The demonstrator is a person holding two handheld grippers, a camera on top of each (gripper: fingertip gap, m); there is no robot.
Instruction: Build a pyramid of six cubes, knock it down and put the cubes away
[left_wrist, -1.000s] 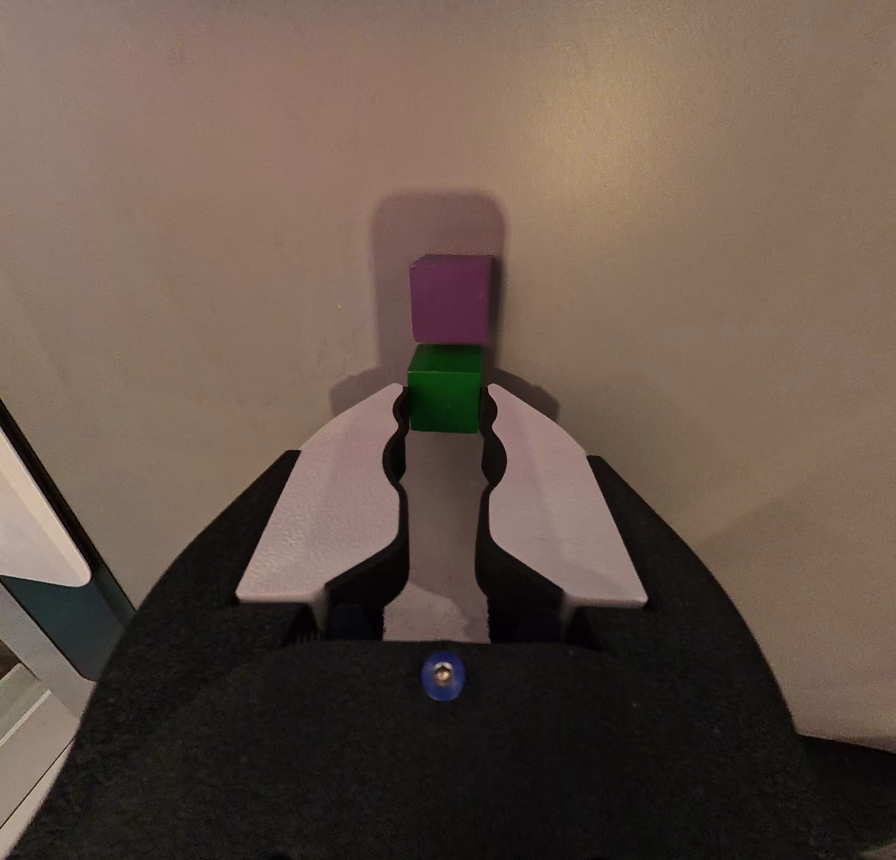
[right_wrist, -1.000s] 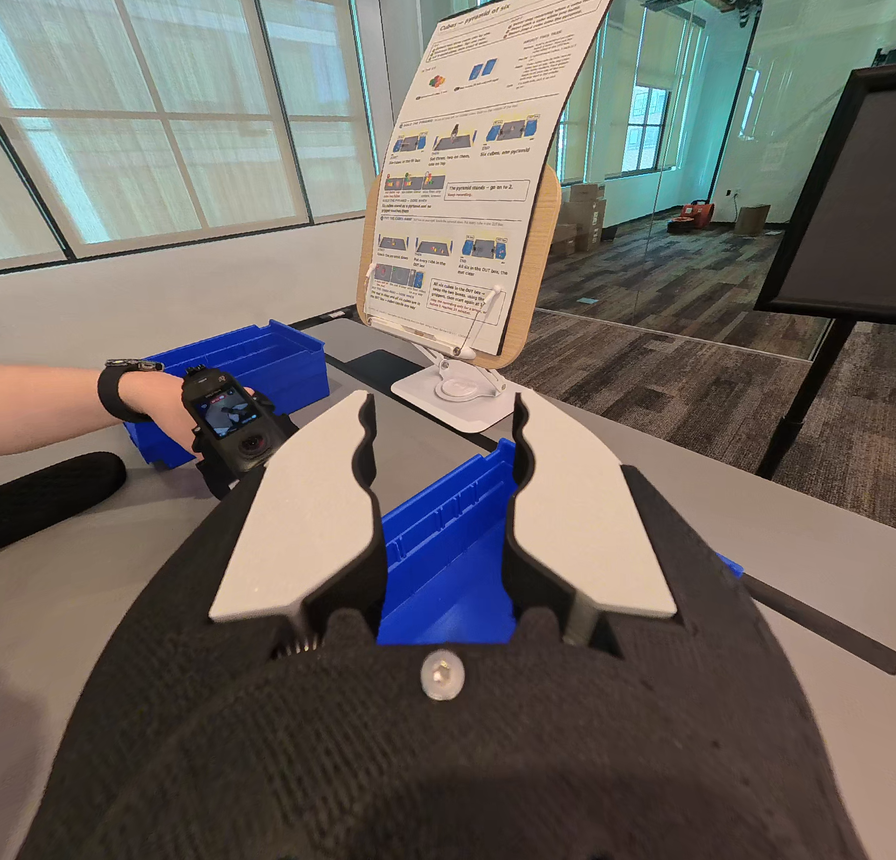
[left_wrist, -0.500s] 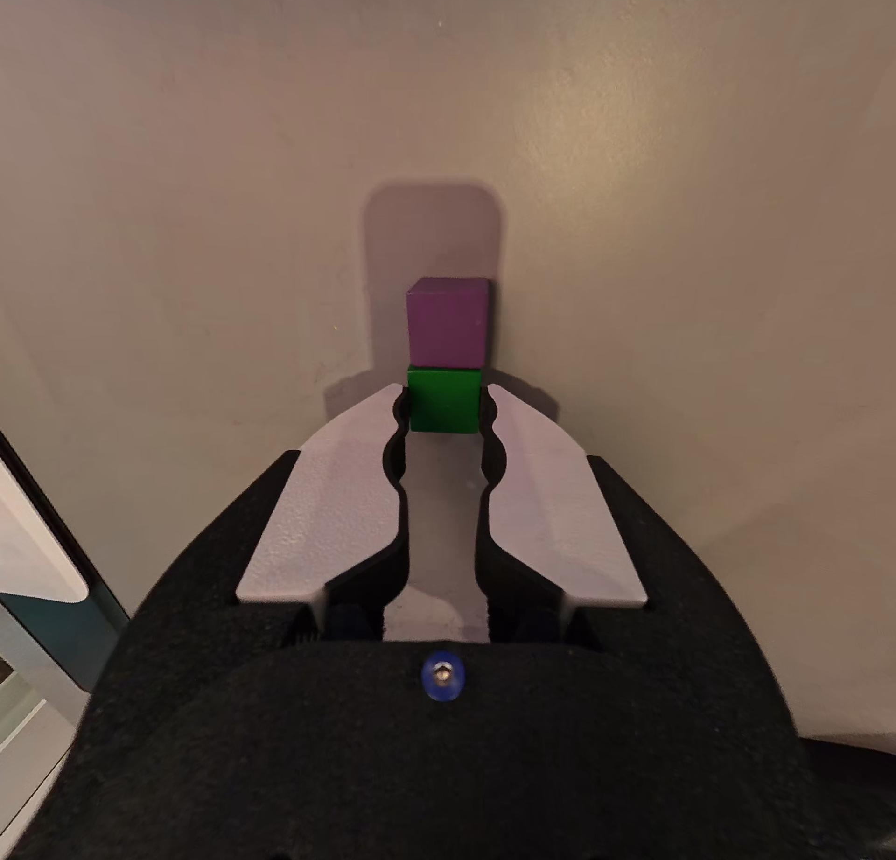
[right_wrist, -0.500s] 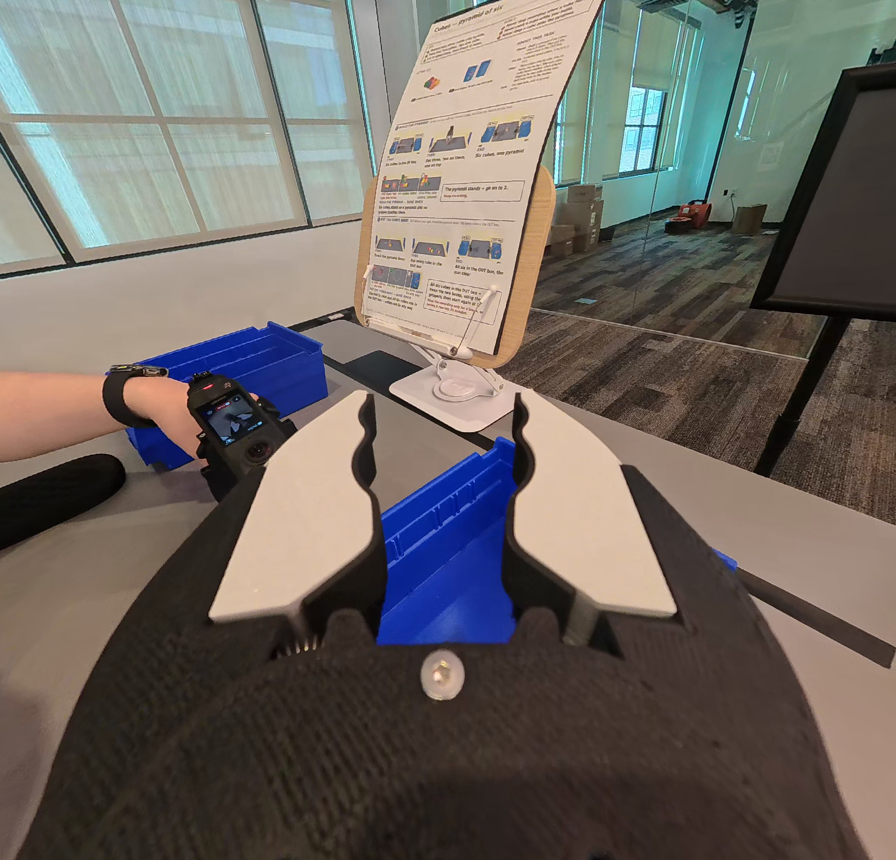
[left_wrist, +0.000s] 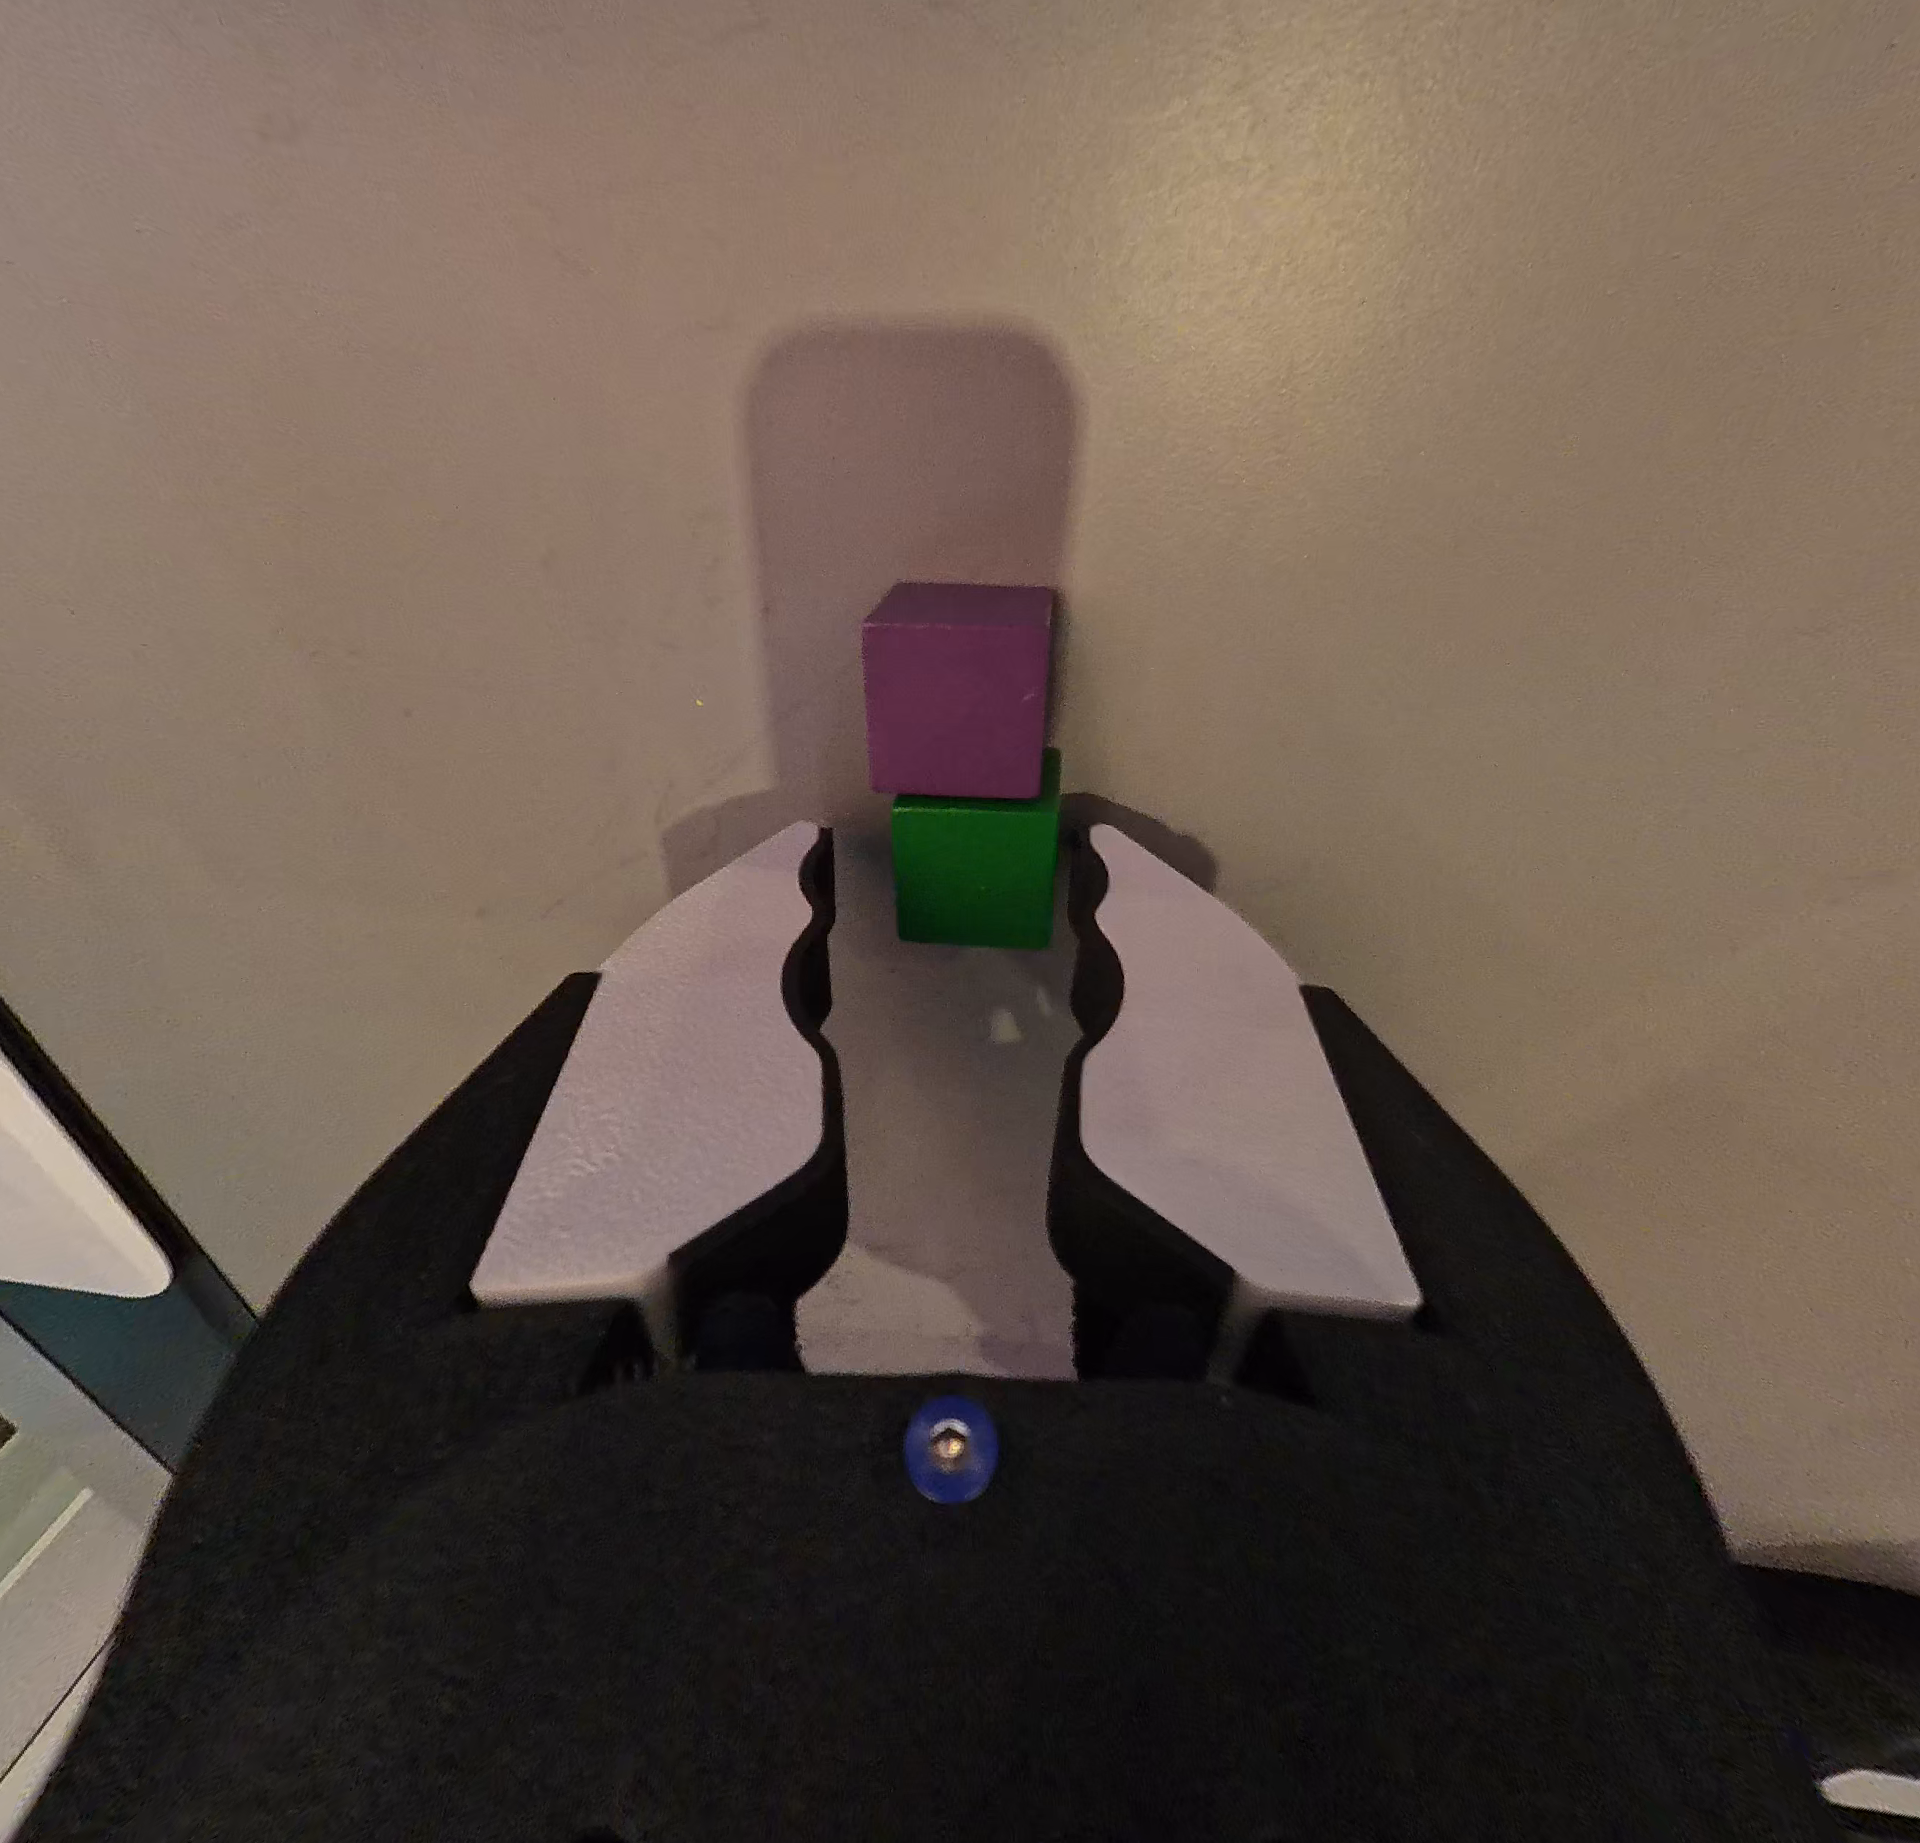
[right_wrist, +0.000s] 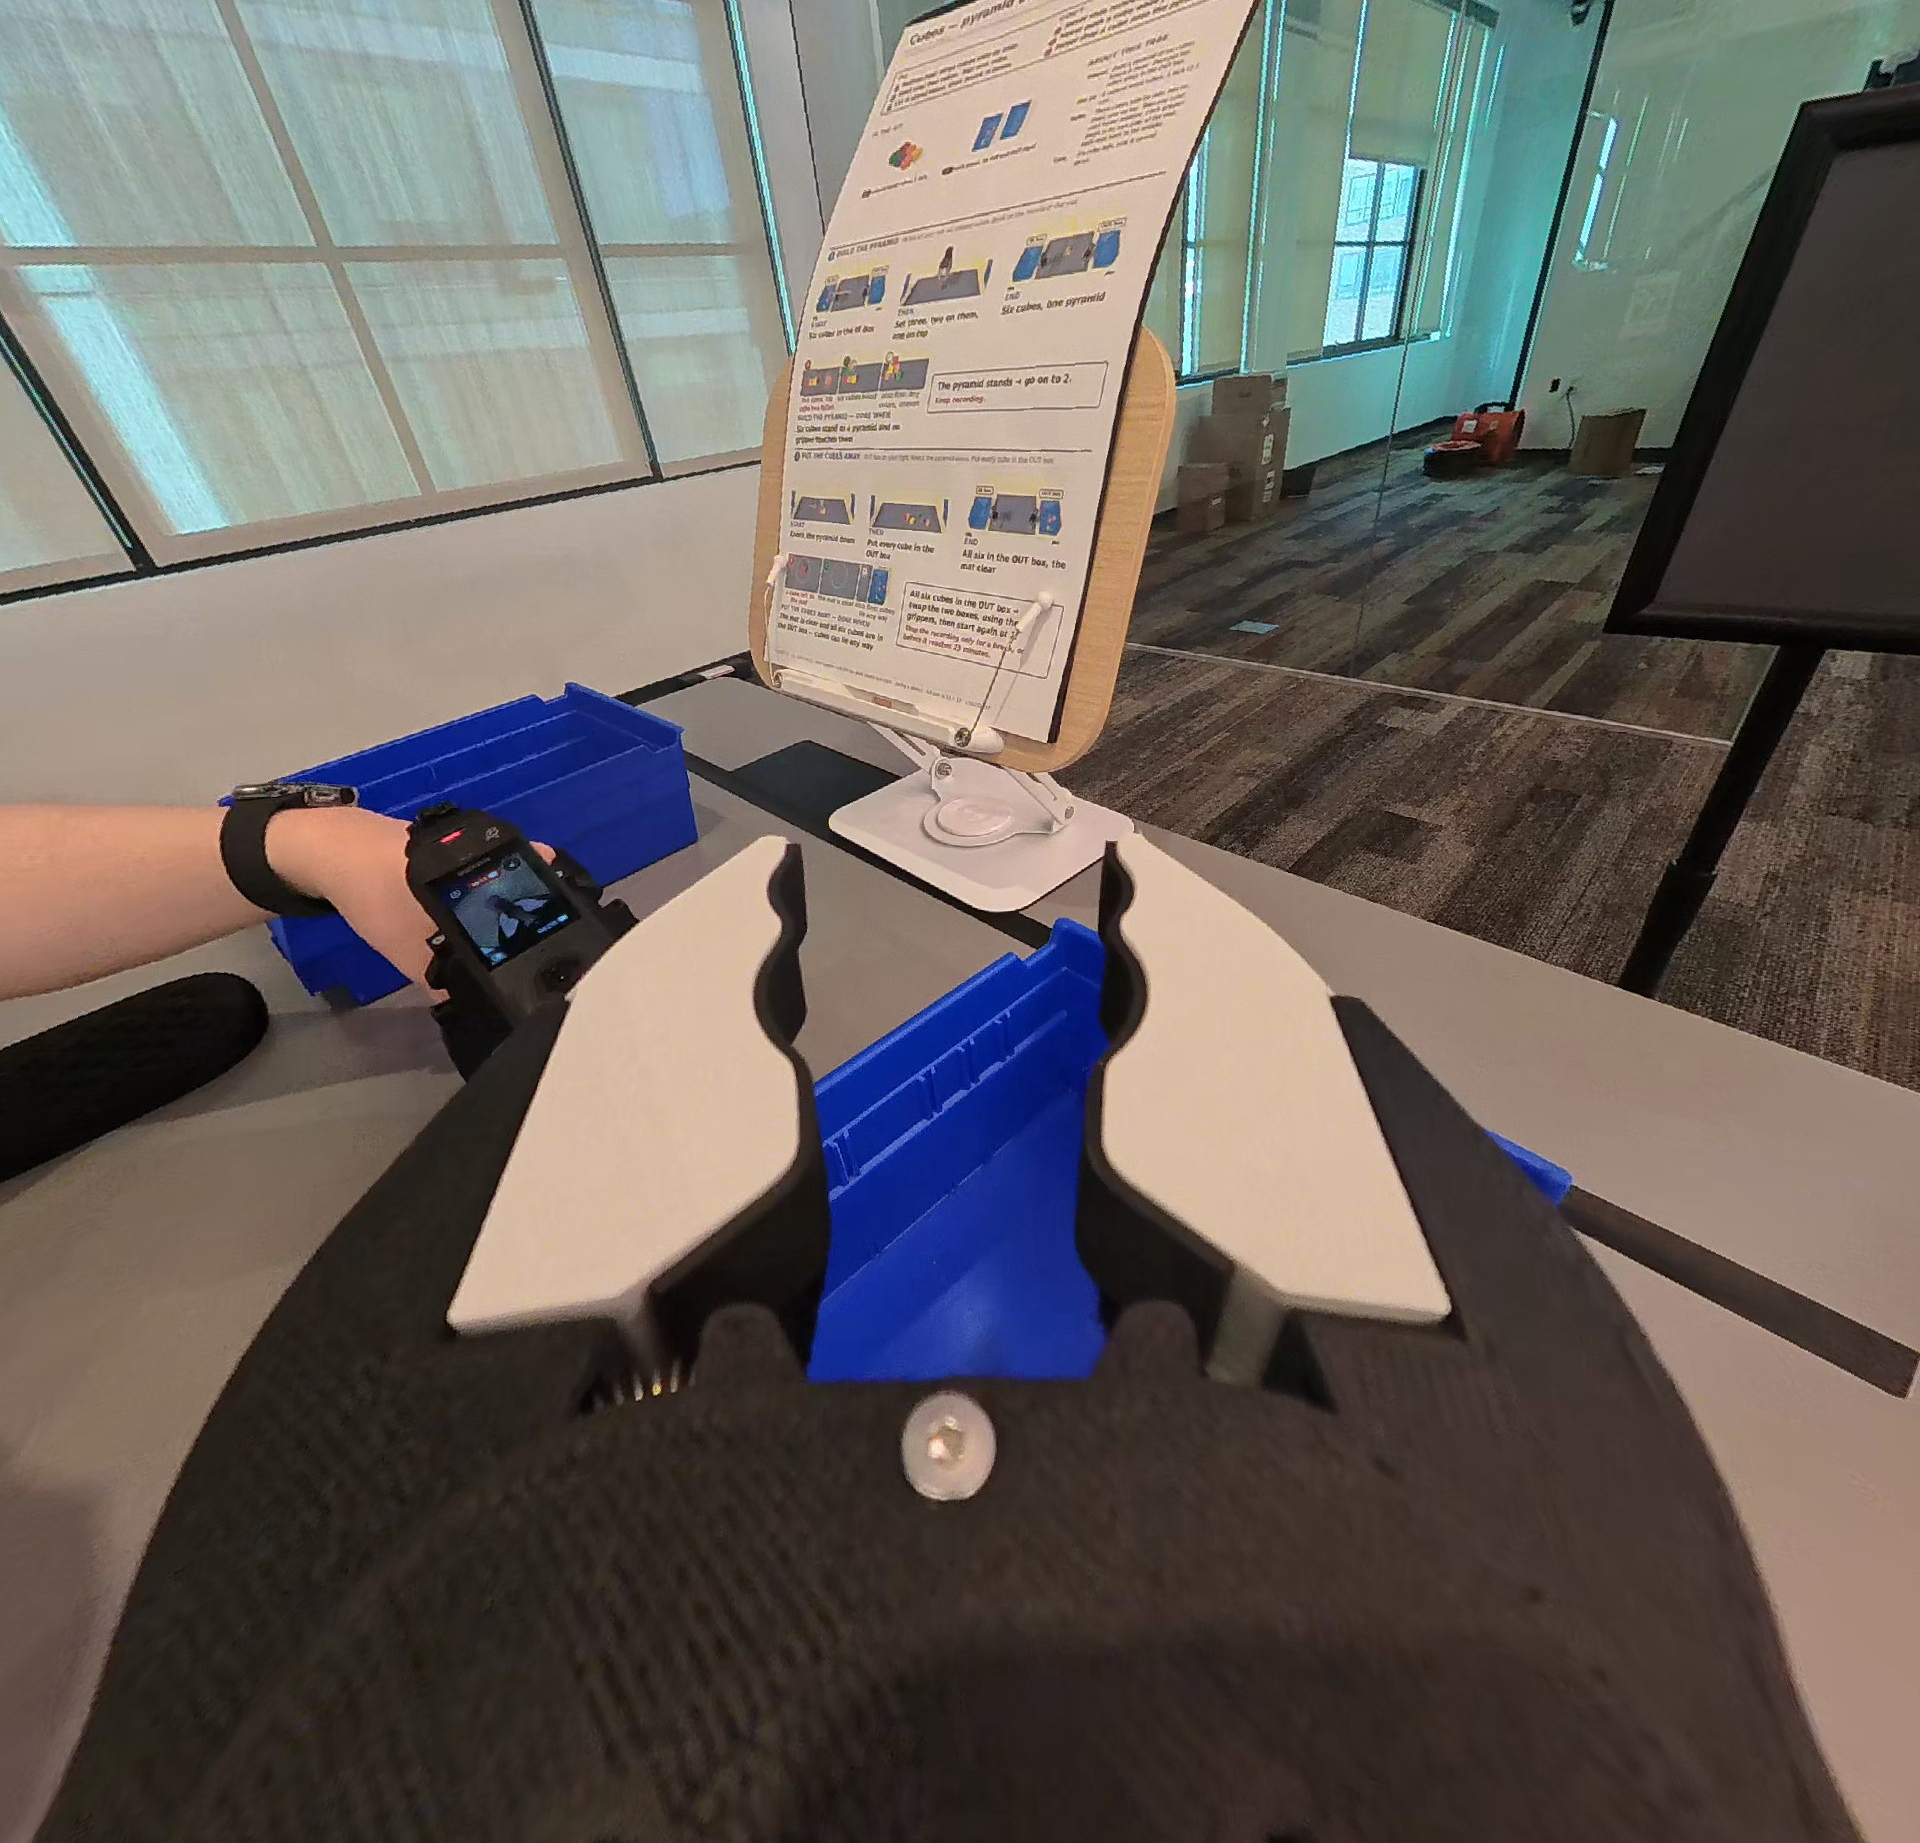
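In the left wrist view a green cube [left_wrist: 975, 871] stands on the grey table [left_wrist: 416, 546] between my left gripper's [left_wrist: 951, 837] fingertips. The jaws are open, with a gap on the cube's left side. A purple cube [left_wrist: 954, 697] touches the green one on its far side and overlaps its edge; I cannot tell whether it rests on it or beside it. In the right wrist view my right gripper [right_wrist: 951, 858] is open and empty over a blue bin [right_wrist: 956, 1170]. The left gripper's body [right_wrist: 499, 931] shows there in a hand, its fingertips hidden.
A second blue bin [right_wrist: 520, 765] stands at the far left of the table. An instruction sheet on a stand [right_wrist: 966, 391] stands behind the near bin. A black board on a stand [right_wrist: 1787, 391] is off the table's right edge. A black padded roll [right_wrist: 114, 1055] lies at left. My right fingertips sit around 35 centimeters from my left ones.
My left gripper's jaws have opened and let go of the green cube, which now stands against the purple cube. The right gripper has hardly moved.
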